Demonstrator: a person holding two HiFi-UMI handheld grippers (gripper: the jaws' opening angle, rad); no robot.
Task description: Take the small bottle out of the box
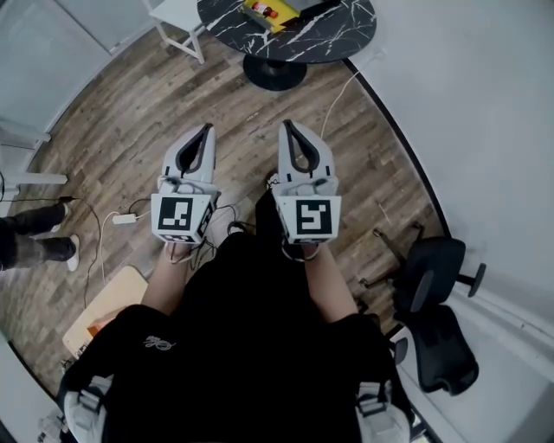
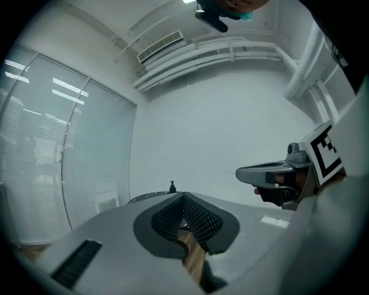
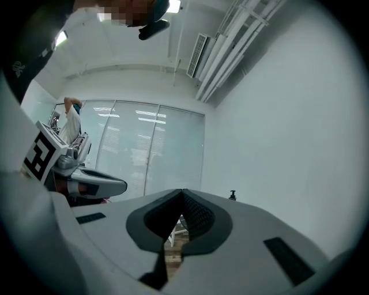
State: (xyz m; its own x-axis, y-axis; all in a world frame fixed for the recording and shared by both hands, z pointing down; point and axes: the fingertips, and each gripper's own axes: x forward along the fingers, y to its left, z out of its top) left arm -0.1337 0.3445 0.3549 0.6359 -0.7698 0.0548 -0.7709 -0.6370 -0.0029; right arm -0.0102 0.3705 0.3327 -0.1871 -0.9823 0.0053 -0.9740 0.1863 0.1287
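Observation:
I hold both grippers level over a wooden floor, far from the table. My left gripper (image 1: 206, 128) is shut with nothing between its jaws, and its tips meet in the left gripper view (image 2: 183, 196). My right gripper (image 1: 287, 125) is shut too and holds nothing (image 3: 183, 192). A yellow box (image 1: 260, 16) lies on the round black marble table (image 1: 329, 30) at the top of the head view, with a small reddish bottle (image 1: 270, 12) in it. A dark pump-top bottle (image 2: 172, 185) shows beyond the jaws, also in the right gripper view (image 3: 232, 195).
A white chair (image 1: 177, 19) stands left of the table. A black office chair (image 1: 437, 298) sits at the right by the white wall. Cables and a white adapter (image 1: 124, 219) lie on the floor. Another person's legs (image 1: 35, 234) are at the left edge, a light board (image 1: 104, 303) below.

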